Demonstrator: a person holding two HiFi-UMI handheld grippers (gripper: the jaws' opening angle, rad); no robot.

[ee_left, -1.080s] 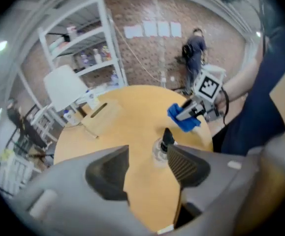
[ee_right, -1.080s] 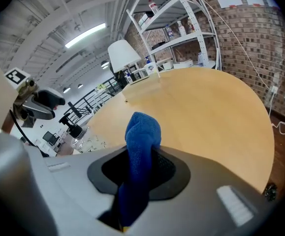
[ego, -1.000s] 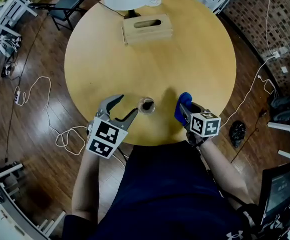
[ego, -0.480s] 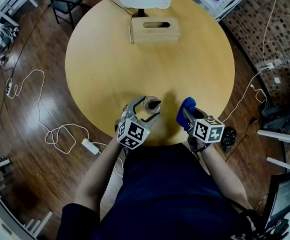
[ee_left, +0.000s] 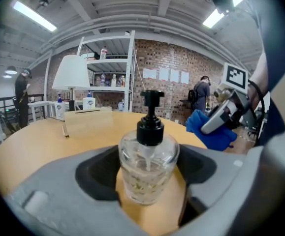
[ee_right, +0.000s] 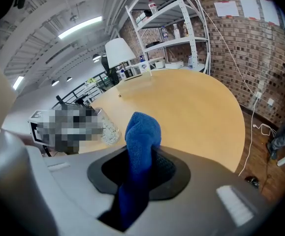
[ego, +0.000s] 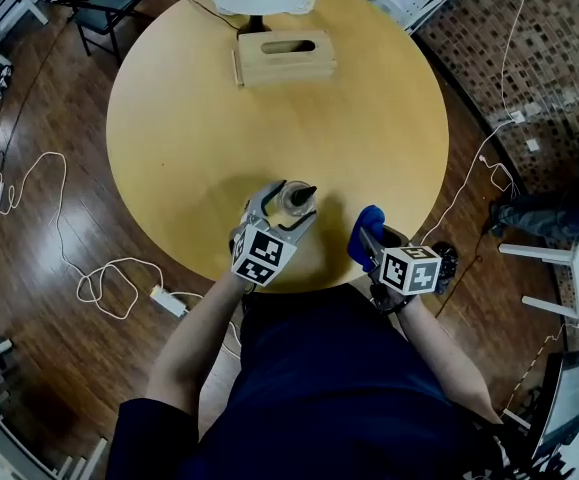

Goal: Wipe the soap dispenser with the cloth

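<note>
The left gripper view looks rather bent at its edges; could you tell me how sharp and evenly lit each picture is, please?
Left gripper view: strong fisheye bend, dark corners, soap dispenser fairly sharp, ceiling lights glaring. Right gripper view: same bend, cloth sharp, corners dark. Head view: evenly lit, table crisp.

Round pale wooden table [ego: 219, 128] on dark plank floor [ego: 69, 98]; red brick wall [ee_left: 181, 90], white metal shelving [ee_left: 132, 73], ceiling strip lights [ee_left: 34, 16] beyond.
</note>
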